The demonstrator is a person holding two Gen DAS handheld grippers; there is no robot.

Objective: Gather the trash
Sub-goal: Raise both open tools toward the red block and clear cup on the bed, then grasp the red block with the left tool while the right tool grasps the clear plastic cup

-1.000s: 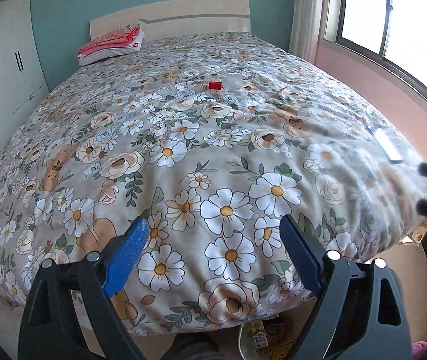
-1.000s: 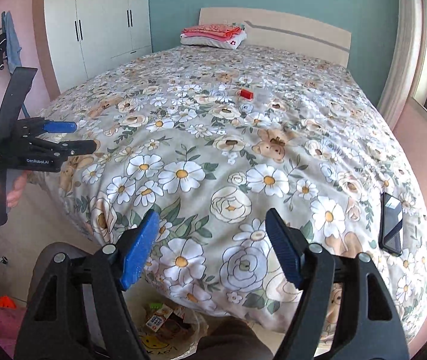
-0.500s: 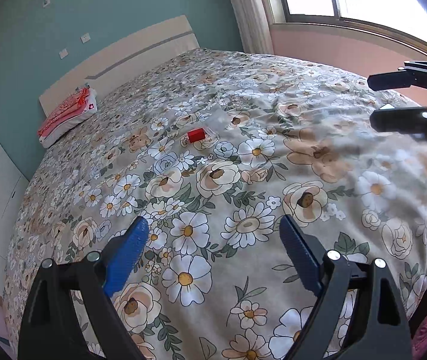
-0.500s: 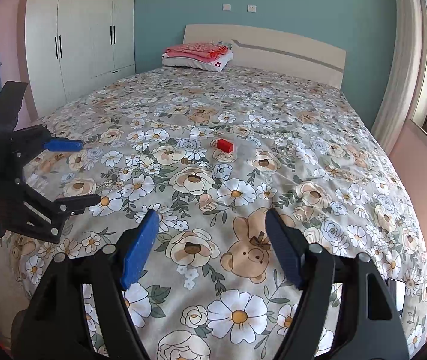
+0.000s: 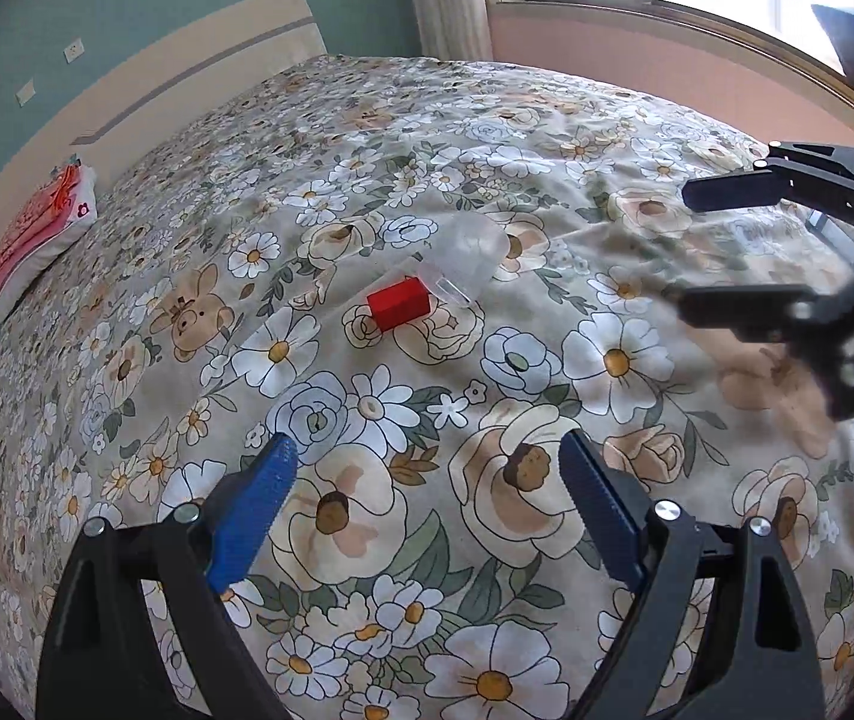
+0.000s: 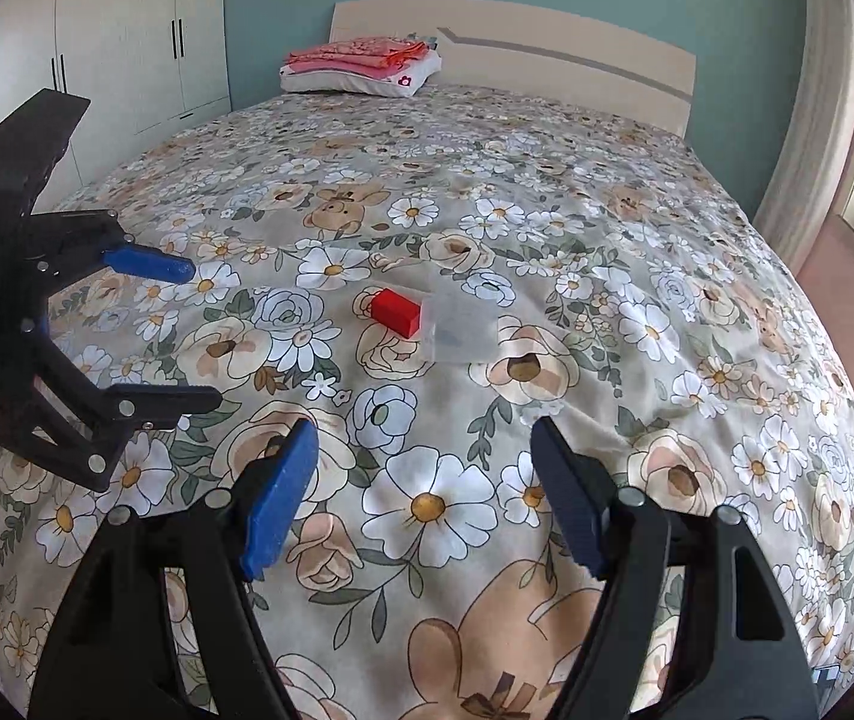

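Small red box (image 5: 398, 303), clear plastic wrapper (image 5: 467, 257) touching, on bedspread (image 5: 487, 408)

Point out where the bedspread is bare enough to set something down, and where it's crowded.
Bare: between the left gripper and red box, and from the box to the headboard. Crowded: box touching the clear wrapper; folded clothes on the pillow.

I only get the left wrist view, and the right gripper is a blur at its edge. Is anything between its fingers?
Observer: No. In the right wrist view the right gripper is open, with only the bedspread beyond it.
Operator: What is the clear piece by the red block?
Observer: From the right wrist it looks like a flat, rectangular packet with one edge against the block.
Operator: What is on the far left of the room?
Observer: A white wardrobe stands beside the bed.
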